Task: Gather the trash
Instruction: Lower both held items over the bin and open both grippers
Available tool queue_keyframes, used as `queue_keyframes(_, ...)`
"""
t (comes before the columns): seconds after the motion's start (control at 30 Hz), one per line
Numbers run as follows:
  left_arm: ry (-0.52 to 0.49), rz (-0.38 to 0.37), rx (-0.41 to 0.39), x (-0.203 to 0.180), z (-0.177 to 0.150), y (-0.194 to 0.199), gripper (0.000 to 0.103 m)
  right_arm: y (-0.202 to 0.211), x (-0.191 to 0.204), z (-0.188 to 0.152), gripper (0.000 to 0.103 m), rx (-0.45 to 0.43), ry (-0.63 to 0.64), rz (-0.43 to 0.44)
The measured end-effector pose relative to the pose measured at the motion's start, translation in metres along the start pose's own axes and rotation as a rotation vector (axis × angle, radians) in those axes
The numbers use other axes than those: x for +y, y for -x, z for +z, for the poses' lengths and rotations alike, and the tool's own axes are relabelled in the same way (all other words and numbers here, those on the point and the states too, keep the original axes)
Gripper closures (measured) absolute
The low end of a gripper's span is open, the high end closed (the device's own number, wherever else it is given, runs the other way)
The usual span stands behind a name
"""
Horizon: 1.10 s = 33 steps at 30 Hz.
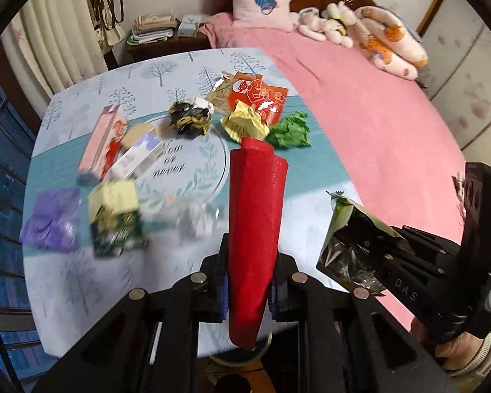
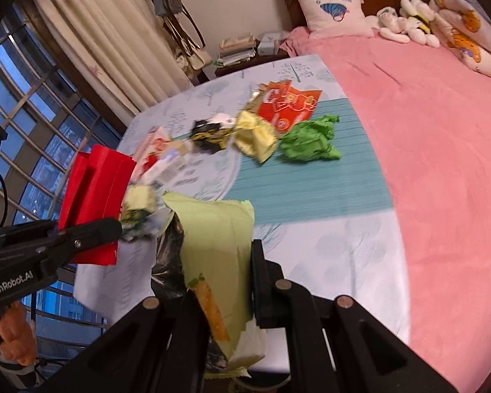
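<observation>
I'm holding the red bag in my left gripper, jaws clamped tight on its folded body, the bag sticking out ahead over the table. In the right view the same bag is showing at the left edge, pinched between the black fingers.

My right gripper is clamping a pale green wrapper with a dark foil inside, held up just above the near side of the table. From the left wrist I'm seeing it off to the right of the red bag, apart from it.

Trash is lying scattered on the table: a green wad by the pink bed, a yellow wrapper just beside it, an orange packet behind those, a black-and-gold crumple, a pink carton and a purple wad out to the left. The near-left pieces are blurring, so I can't tell more about them.
</observation>
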State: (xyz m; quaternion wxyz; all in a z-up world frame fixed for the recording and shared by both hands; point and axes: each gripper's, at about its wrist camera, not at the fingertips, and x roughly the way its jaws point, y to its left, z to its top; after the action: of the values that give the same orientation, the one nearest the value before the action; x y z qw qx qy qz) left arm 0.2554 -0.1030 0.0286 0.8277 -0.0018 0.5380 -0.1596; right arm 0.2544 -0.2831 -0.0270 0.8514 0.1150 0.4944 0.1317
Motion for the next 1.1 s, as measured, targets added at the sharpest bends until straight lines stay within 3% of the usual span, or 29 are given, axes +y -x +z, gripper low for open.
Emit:
queue_keyframes(0.33,-0.067,-0.051,0.003,0.034,-0.121,0.057,0.088,0.039,0.071,-0.107,0.099,-0.029,-0.054,-0.050)
queue_keyframes(0.6,-0.044,-0.084,0.056,0.047,-0.179,0.057,0.088,0.047,0.099,-0.164,0.099,0.039,-0.028,-0.094)
queue_keyframes(0.87,-0.008,-0.061,0.165,0.043,-0.228,0.013,0.088,0.023,0.088,-0.214,0.099,0.157,-0.059,-0.116)
queue_keyframes(1.1,0.033,-0.032,0.291,0.037,-0.275,-0.058,0.087,-0.043,0.050,-0.269,0.099,0.307,-0.133,-0.131)
